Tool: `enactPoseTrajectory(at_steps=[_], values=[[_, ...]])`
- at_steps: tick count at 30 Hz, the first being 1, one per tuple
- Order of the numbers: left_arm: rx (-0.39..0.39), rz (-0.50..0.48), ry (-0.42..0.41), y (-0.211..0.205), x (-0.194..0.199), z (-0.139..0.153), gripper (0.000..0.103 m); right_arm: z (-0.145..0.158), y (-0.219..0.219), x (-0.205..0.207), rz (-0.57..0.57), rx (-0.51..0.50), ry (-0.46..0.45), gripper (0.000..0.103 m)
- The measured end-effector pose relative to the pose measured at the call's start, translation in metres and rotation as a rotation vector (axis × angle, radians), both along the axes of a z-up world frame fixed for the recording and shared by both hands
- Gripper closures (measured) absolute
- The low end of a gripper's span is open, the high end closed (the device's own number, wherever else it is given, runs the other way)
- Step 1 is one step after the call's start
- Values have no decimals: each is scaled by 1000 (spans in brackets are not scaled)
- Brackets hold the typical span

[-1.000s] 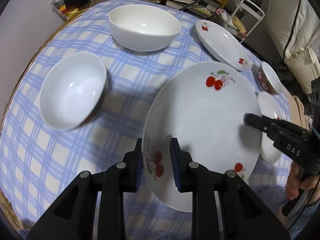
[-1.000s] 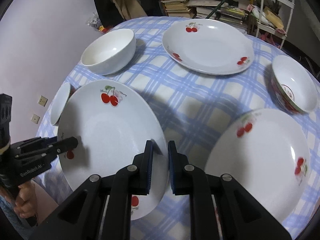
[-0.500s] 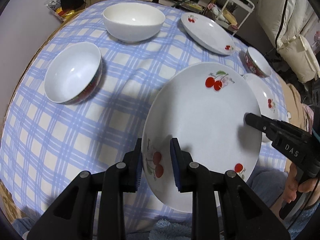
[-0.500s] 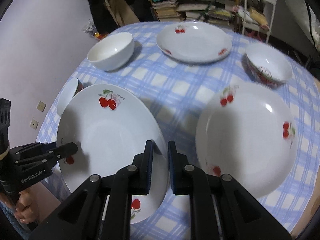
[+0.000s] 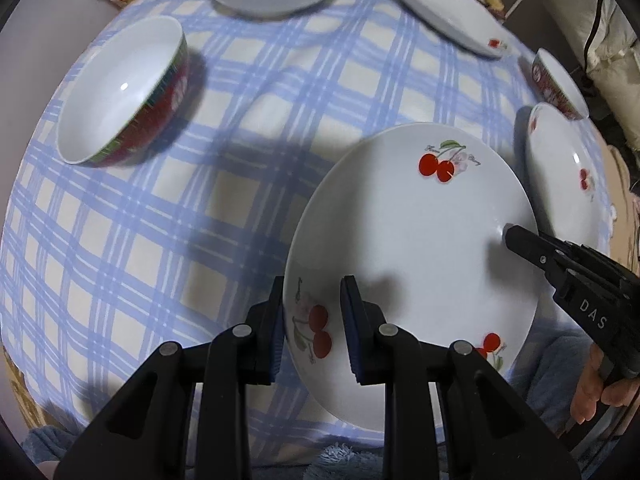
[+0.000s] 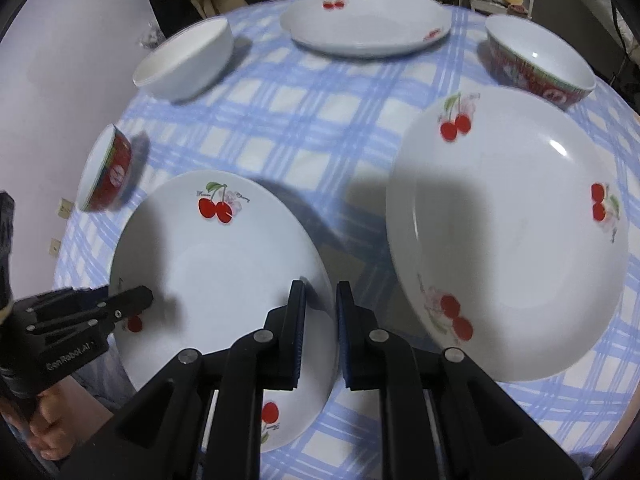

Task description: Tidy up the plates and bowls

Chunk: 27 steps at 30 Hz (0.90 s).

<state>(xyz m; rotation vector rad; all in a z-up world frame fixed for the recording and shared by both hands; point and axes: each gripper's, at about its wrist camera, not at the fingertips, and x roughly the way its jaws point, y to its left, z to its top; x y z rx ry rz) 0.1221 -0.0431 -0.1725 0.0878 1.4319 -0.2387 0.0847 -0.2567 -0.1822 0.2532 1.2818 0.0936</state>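
Note:
A white plate with red cherry prints (image 5: 408,248) (image 6: 216,272) hangs just above the blue plaid tablecloth (image 5: 280,120), casting a shadow on it. My left gripper (image 5: 312,292) is shut on its left rim and also shows in the right wrist view (image 6: 136,300). At the opposite rim my right gripper (image 6: 320,292) is shut on the plate too; its tip shows in the left wrist view (image 5: 516,236). To the right lies a second cherry plate (image 6: 512,240) (image 5: 560,176).
A third cherry plate (image 6: 364,24) and a plain white bowl (image 6: 184,64) sit at the far side. One red-patterned bowl (image 5: 120,92) stands at the left, another (image 6: 540,60) behind the second plate. Shelves and clutter lie beyond the table.
Both grippers have sunk toward the table with the plate between them, and the dishes on the cloth look larger and closer. Neither grip has changed.

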Motion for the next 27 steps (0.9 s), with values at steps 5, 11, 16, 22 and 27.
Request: enactPoseTrajectory(at_steps=[5,11,16,22,27], values=[[34,26,27,0,6,-11,77,2,4,3,25,-42,-15,87],[156,-16,-74,-7,-1,2,76,32,-8,-1,-1,-100,-118,87],[201,-94,-201,-30,-11,30,55,49,-33,-5,-73,-117,-138,86],[175,-193,-336,-76,-10,64,47,85,-66,-6,-135,-174,-217,44],[138,-218,-357,-105,4,76,33,100,-102,-4,-227,-229,-233,25]])
